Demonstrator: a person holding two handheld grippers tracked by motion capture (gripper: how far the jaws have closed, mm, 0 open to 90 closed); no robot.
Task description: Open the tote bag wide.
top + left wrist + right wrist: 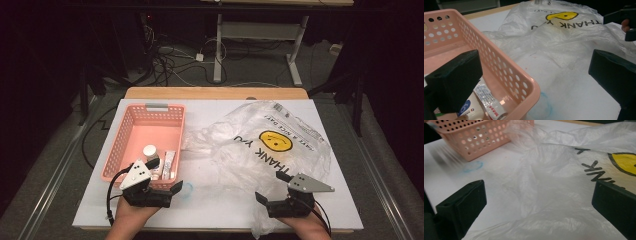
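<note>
A pink perforated basket (131,131) stands at the table's left and holds a white bottle (150,151) and a white tube (169,164). My left gripper (164,177) is open at the basket's near right corner. In the left gripper view (536,72) one jaw hangs over the tube (489,103) inside the basket (506,75) and the other over bare table. A crumpled clear plastic bag (260,145) printed with a yellow smiley and "THANK YOU" lies to the right. My right gripper (274,188) is open above the bag's near edge (549,195), holding nothing.
A white sheet (100,210) covers the table, with a faint blue ring drawn on it (187,188) beside the basket's near corner. The wooden table edge (215,93) runs along the back. Beyond it are floor cables (175,60) and white desk legs (218,50).
</note>
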